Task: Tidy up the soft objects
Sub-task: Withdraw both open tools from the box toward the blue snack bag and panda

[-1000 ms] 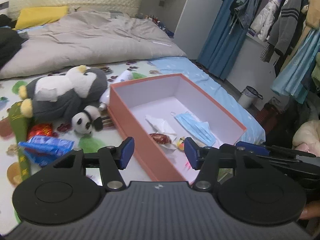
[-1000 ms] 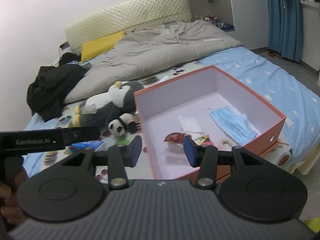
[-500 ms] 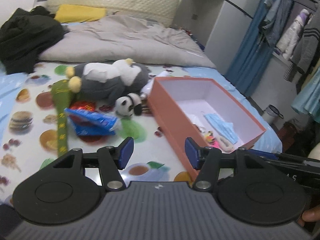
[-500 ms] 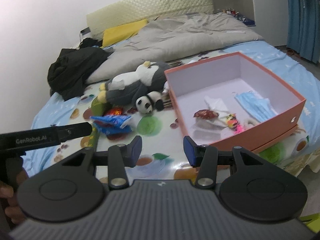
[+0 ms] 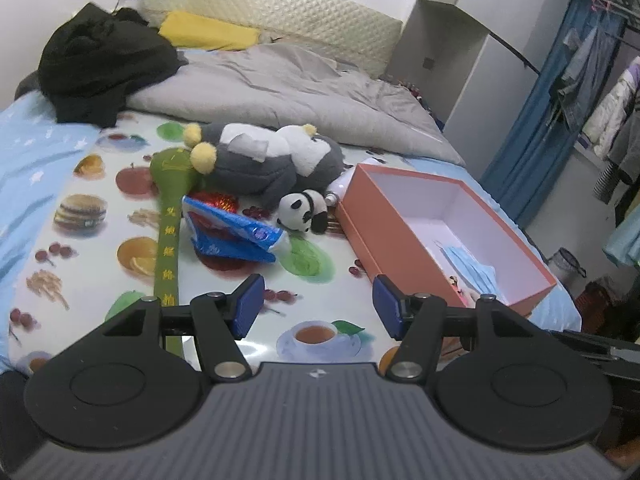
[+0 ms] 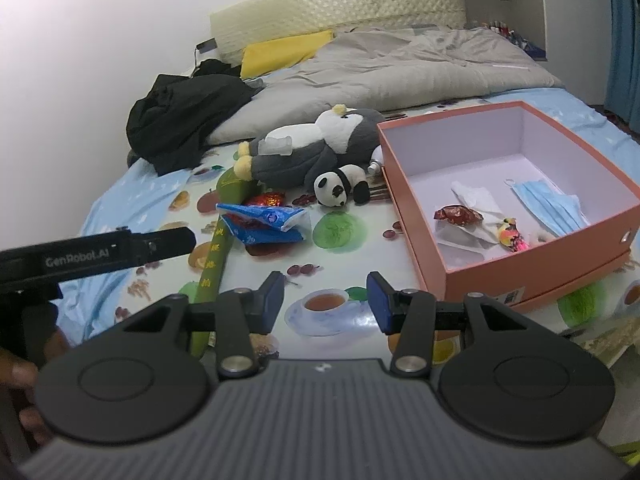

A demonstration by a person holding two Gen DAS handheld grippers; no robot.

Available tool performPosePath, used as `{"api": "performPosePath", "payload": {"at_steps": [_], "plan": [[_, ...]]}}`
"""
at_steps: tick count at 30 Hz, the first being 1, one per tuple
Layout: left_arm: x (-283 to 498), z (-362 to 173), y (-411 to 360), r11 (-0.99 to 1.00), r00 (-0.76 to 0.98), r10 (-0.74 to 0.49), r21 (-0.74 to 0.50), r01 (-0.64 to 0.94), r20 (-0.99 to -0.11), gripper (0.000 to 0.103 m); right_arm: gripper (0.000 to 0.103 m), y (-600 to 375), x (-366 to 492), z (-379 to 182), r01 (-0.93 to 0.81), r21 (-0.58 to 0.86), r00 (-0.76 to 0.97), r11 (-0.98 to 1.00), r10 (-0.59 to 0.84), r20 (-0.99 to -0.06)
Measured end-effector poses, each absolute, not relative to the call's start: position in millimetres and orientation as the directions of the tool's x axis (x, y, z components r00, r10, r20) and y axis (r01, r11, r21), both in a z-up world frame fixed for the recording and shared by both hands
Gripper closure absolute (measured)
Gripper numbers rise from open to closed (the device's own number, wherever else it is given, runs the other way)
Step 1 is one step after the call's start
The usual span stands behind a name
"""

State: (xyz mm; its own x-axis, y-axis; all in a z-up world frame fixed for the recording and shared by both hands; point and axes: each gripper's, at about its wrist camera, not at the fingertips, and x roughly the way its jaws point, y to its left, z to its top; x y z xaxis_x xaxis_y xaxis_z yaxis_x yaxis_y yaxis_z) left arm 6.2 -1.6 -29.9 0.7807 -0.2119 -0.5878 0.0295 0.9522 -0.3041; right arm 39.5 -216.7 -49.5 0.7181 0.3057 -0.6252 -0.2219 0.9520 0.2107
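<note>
Your left gripper (image 5: 318,306) hovers over the fruit-print sheet (image 5: 80,264), fingers spreading, nothing between them. Your right gripper (image 6: 326,298) is parted, also empty. Grey-and-white plush penguin (image 5: 264,162) and small plush panda (image 5: 300,212) lie just left of the open orange cardboard box (image 5: 384,236).

A grey-and-white plush penguin (image 6: 316,148), black-and-white panda (image 6: 340,188), orange box (image 6: 532,264), fruit-printed sheet (image 6: 340,248).
</note>
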Motion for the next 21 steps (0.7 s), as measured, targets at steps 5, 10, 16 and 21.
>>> {"api": "performPosePath", "payload": {"at_steps": [5, 10, 16, 21], "plan": [[19.1, -49.1, 11.3, 0.930, 0.767, -0.212, -0.365, -0.031, -0.606, 0.037, 0.054, -207.7, 51.2, -60.2, -0.230, 0.220, 0.705, 0.948, 0.318, -0.634], [50.8, -66.0, 27.0, 0.888, 0.762, -0.230, -0.450, -0.090, -0.606, 0.037, 0.054, -194.6, 79.9, -69.2, -0.242, 0.222, 0.690, 0.945, 0.328, -0.646], [95.9, -84.5, 39.4, 0.846, 0.756, -0.246, -0.515, -0.138, -0.607, 0.037, 0.054, -179.0, 126.3, -74.2, -0.251, 0.223, 0.689, 0.942, 0.336, -0.643], [132.2, -107.7, 53.0, 0.805, 0.741, -0.269, -0.565, -0.178, -0.616, 0.037, 0.054, -169.0, 167.8, -84.3, -0.228, 0.239, 0.686, 0.944, 0.330, -0.649]]}}
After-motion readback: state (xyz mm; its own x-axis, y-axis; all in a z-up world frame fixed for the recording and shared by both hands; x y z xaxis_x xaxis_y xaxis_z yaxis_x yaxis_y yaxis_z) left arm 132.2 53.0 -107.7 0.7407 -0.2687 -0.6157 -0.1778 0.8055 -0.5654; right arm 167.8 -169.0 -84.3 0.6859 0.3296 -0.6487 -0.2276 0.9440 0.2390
